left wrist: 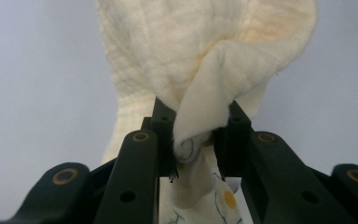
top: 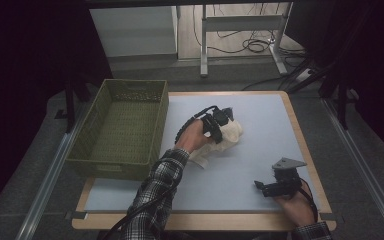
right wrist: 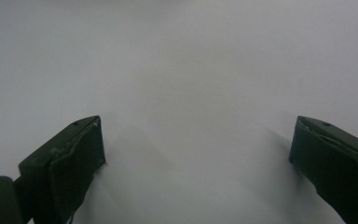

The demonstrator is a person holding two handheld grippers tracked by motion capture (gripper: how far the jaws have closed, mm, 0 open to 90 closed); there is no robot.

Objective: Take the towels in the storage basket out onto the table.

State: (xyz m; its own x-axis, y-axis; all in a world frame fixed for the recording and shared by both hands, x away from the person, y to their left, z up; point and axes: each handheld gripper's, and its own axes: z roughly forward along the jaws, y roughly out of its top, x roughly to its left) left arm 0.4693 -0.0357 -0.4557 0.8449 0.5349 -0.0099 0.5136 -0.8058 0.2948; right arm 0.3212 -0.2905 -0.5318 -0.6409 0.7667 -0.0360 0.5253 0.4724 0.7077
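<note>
Soft, light cream cloth (left wrist: pixel 200 56) at frame centre, bunched fold pinched between left gripper (left wrist: pixel 195 135) jaws; right gripper (right wrist: pixel 198 149) gaping wide, empty.

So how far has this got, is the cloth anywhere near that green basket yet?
Done: the left claw has pinched a fold of the cream cloth. In hand: the cloth is bunched on the blue mat, beside the green basket. Left, probably: carrying it across, since nothing cream shows in the basket. The right claw rests open over bare mat.
</note>
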